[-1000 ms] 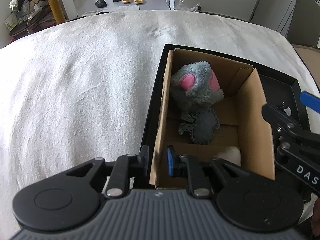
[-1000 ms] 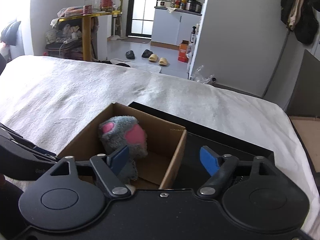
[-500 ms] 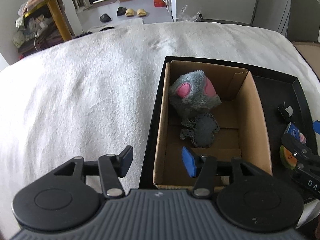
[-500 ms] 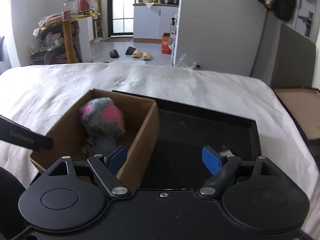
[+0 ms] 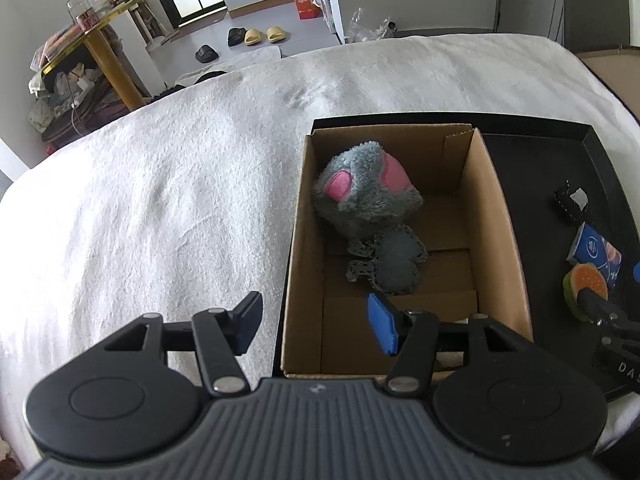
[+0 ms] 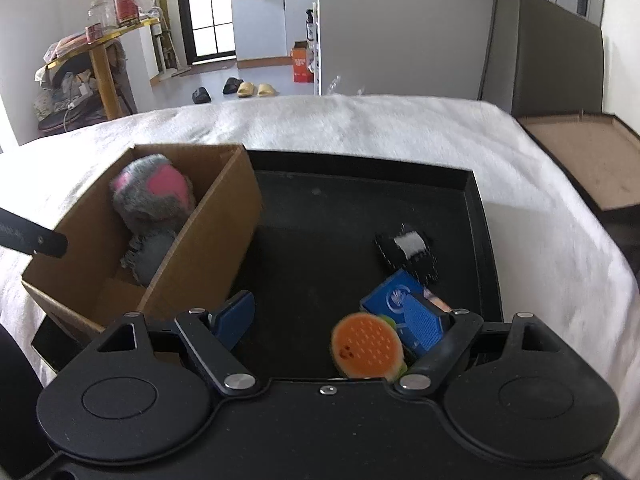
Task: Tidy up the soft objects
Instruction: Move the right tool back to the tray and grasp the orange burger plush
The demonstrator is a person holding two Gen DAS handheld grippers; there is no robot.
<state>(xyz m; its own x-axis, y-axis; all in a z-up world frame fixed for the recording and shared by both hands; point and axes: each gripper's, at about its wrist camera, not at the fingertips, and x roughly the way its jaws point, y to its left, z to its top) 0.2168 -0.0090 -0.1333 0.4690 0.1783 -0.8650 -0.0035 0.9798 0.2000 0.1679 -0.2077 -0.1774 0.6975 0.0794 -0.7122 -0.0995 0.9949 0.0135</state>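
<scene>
The grey plush (image 5: 366, 200) lies inside the cardboard box (image 5: 496, 240). Right of the box, the burger toy (image 6: 366, 346) sits between the right gripper's (image 6: 332, 320) wide jaws, seemingly untouched. The left gripper's (image 5: 316, 322) jaws have just opened, empty.

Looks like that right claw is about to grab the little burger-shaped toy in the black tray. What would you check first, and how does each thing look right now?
1. Right gripper open wide enough: ok, jaws apart, nothing held.
2. Burger toy between the jaws: ok, though close to the right-hand one.
3. Neighbours clear: not ok, the blue packet touches the burger.
4. Room in the cardboard box: ok, bare floor in front of the grey plush.
5. Left gripper out of the way: ok, open, empty, at the box's near end.
</scene>
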